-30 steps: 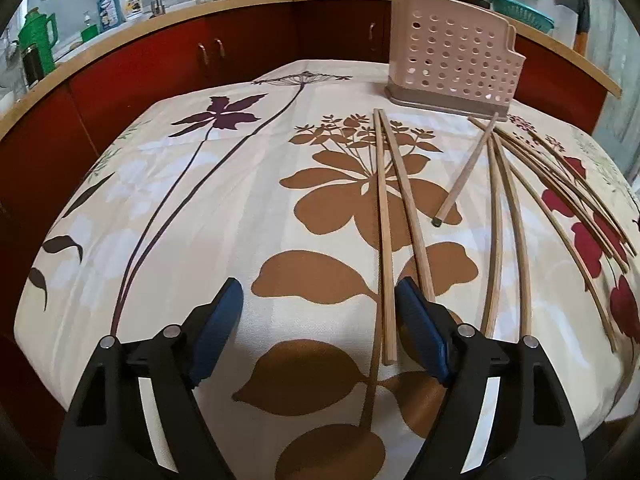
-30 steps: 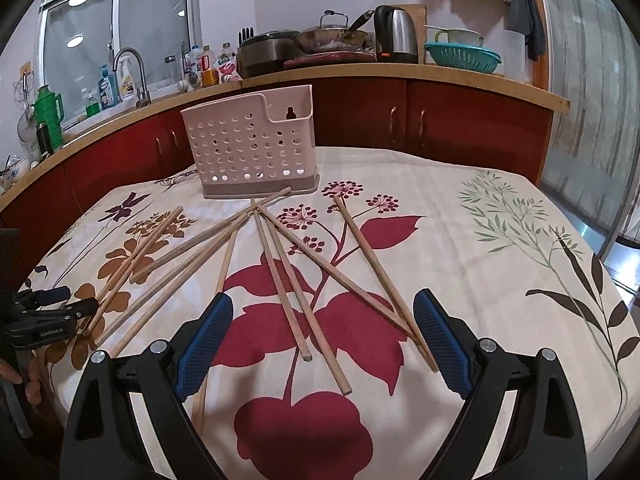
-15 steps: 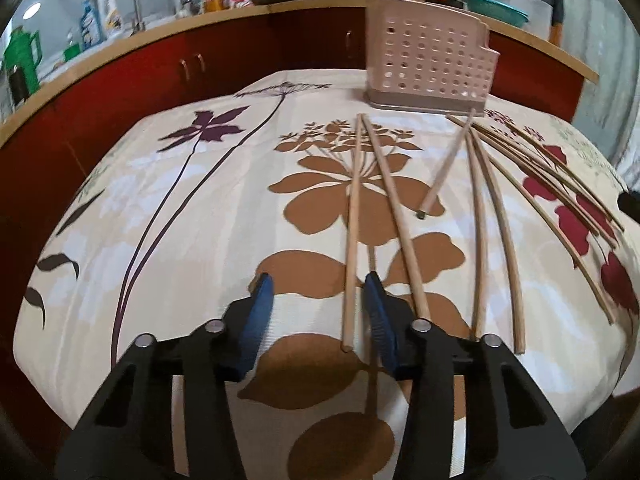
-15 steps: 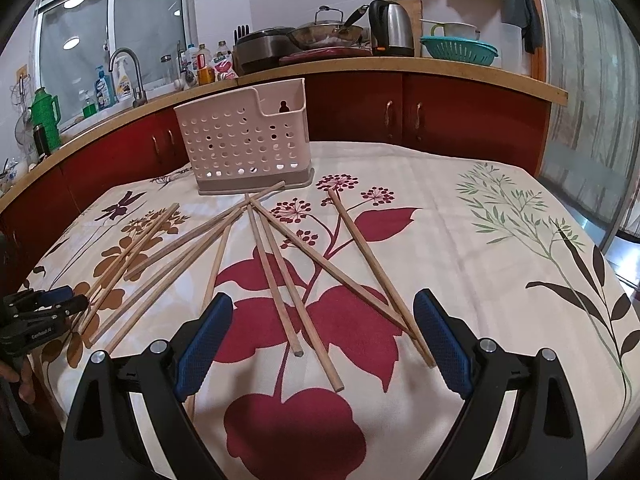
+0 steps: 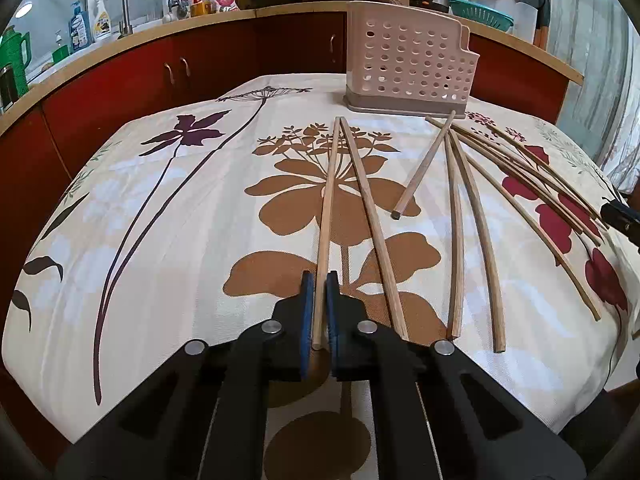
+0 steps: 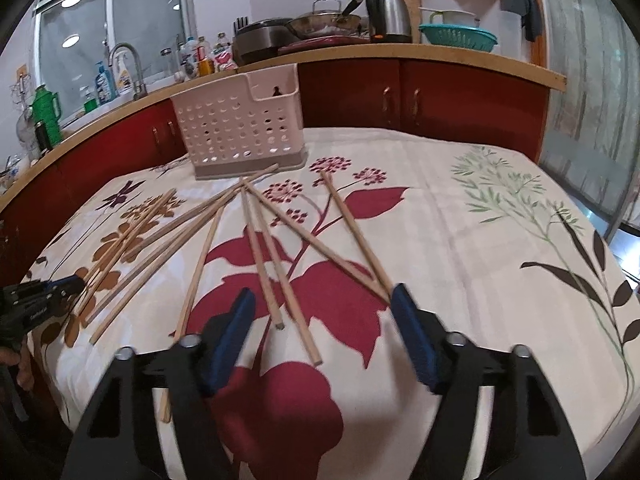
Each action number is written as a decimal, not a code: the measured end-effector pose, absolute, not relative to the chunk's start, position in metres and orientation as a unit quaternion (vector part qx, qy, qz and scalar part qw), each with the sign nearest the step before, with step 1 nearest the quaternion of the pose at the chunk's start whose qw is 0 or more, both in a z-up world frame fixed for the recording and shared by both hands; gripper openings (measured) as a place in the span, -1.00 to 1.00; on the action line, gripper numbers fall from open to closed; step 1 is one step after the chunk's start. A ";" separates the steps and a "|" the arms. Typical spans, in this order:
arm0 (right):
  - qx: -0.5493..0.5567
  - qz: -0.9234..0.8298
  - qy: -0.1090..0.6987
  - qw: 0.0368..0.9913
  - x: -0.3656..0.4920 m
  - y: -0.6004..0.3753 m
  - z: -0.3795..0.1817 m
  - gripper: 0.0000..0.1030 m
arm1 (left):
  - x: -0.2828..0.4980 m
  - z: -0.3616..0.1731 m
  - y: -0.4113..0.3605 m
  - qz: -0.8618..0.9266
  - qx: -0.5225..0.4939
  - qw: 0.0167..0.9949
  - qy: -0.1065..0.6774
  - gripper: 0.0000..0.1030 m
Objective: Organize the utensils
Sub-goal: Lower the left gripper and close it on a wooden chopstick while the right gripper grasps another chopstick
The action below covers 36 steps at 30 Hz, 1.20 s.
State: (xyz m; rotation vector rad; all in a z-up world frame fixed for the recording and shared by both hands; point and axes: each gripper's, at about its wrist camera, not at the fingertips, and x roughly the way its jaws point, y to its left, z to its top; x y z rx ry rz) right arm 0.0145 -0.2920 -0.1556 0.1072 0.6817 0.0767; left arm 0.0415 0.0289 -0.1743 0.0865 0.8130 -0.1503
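Several wooden chopsticks lie fanned over the flowered tablecloth (image 5: 168, 216). In the left wrist view my left gripper (image 5: 319, 276) is shut on the near end of one chopstick (image 5: 329, 200), which points away toward the pink perforated utensil holder (image 5: 408, 60). A second chopstick (image 5: 372, 220) lies just right of it. In the right wrist view my right gripper (image 6: 322, 292) has its jaws closing; two chopsticks (image 6: 262, 264) lie between the blue pads (image 6: 230, 328), untouched. The holder (image 6: 240, 132) stands upright at the table's far side.
Red cabinets (image 6: 440, 100) under a wooden counter curve behind the table, with a sink tap (image 5: 116, 4), bottles, a pan and a kettle (image 6: 390, 12) on top. The left gripper (image 6: 60, 286) shows at the right wrist view's left edge. The cloth drops off at the near table edge.
My left gripper's jaws came together onto one chopstick. My right gripper's jaws have narrowed around the two chopsticks below them.
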 end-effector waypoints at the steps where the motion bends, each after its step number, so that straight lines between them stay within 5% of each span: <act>1: 0.052 0.043 0.338 0.939 0.015 -0.291 -0.157 0.13 | 0.042 -0.174 0.030 -0.072 0.042 0.915 0.395 -0.87; 9: 0.040 0.055 0.356 0.932 0.018 -0.288 -0.170 -0.23 | 0.042 -0.175 0.033 -0.064 0.042 0.916 0.394 -0.87; 19: 0.018 0.057 0.357 0.932 0.015 -0.286 -0.181 -0.31 | 0.043 -0.175 0.034 -0.064 0.041 0.916 0.393 -0.87; 26: 0.016 0.083 0.350 0.933 0.014 -0.281 -0.182 -0.79 | 0.043 -0.175 0.034 -0.065 0.042 0.916 0.393 -0.87; 36: 0.025 0.092 0.349 0.932 0.023 -0.279 -0.182 -0.77 | 0.044 -0.175 0.034 -0.064 0.045 0.917 0.392 -0.87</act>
